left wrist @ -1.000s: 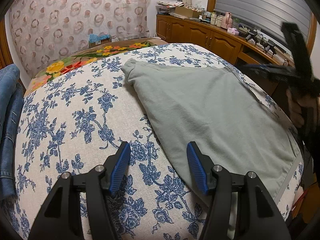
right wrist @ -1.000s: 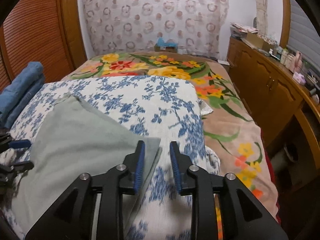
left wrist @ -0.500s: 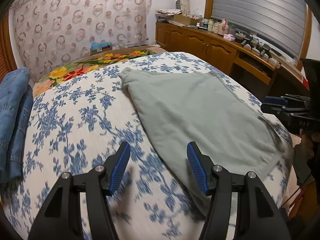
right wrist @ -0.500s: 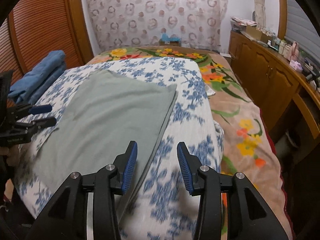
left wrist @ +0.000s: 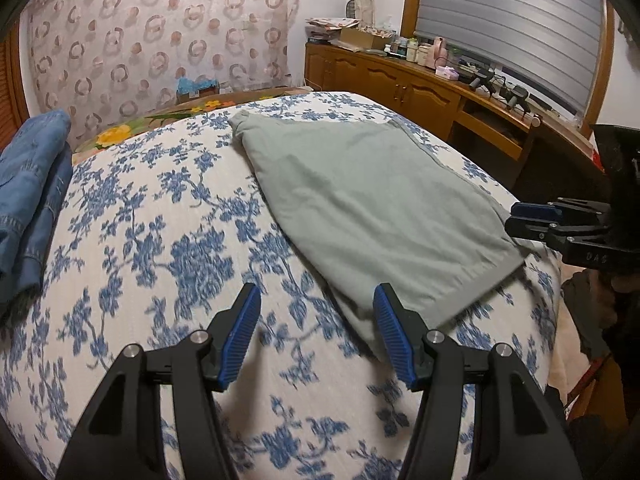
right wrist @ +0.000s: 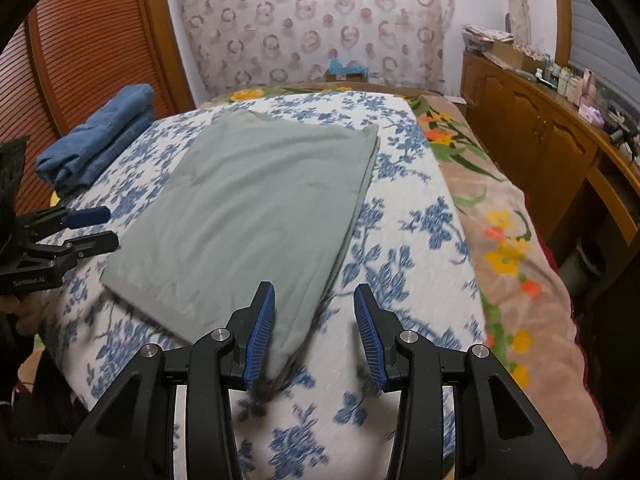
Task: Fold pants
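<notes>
Grey-green pants (left wrist: pixel 372 204) lie folded flat on the blue-flowered bedspread (left wrist: pixel 168 248); they also show in the right wrist view (right wrist: pixel 260 204). My left gripper (left wrist: pixel 316 340) is open and empty, above the bedspread just short of the pants' near corner. My right gripper (right wrist: pixel 314 330) is open and empty, its left finger over the pants' near corner. Each gripper shows in the other's view: the right one (left wrist: pixel 532 220) at the pants' right edge, the left one (right wrist: pixel 92 228) at their left edge.
Folded blue jeans (left wrist: pixel 28 188) lie at the bed's left side, also in the right wrist view (right wrist: pixel 100 136). A flowered blanket (right wrist: pixel 508 240) covers the bed's right part. Wooden cabinets (left wrist: pixel 400 88) with clutter stand along the right wall. A patterned curtain (left wrist: pixel 160 32) hangs behind.
Both grippers have drawn back from the pants and risen. The right gripper, nearly shut at the pants' edge a second ago, has opened wide. The pants lie flat, let go.
</notes>
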The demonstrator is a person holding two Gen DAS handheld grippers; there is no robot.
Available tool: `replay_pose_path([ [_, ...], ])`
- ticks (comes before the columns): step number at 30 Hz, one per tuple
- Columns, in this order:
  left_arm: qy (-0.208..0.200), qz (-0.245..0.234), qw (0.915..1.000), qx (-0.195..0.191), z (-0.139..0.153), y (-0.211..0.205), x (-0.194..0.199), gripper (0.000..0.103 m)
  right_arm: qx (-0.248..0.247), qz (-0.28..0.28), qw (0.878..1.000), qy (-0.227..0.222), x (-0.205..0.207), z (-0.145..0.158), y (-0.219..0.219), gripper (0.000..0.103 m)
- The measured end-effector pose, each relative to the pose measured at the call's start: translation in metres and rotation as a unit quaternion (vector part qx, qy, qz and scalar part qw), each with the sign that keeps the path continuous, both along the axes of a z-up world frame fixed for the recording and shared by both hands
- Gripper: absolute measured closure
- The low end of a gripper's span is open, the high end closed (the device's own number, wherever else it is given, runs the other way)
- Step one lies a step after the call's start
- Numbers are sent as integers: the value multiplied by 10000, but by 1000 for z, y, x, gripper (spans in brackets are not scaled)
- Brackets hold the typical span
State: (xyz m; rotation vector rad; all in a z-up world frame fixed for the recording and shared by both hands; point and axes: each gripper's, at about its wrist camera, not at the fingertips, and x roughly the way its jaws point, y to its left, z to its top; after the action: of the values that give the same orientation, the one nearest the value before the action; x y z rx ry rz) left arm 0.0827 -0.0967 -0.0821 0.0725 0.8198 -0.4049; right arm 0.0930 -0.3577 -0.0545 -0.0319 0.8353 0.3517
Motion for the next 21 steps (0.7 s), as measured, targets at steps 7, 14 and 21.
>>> replay_pose_path([
  [7, 66, -128, 9998, -151, -5, -8, -14, 47, 98, -14, 10000, -9, -14, -5, 3, 62],
  [14, 164, -205, 9996, -116, -11, -14, -16, 50, 200, -99, 9997, 81, -16, -15, 3, 61],
  [21, 173, -228, 9994, -201, -12, -15, -20, 51, 236, -27, 9997, 35, -18, -15, 11, 62],
])
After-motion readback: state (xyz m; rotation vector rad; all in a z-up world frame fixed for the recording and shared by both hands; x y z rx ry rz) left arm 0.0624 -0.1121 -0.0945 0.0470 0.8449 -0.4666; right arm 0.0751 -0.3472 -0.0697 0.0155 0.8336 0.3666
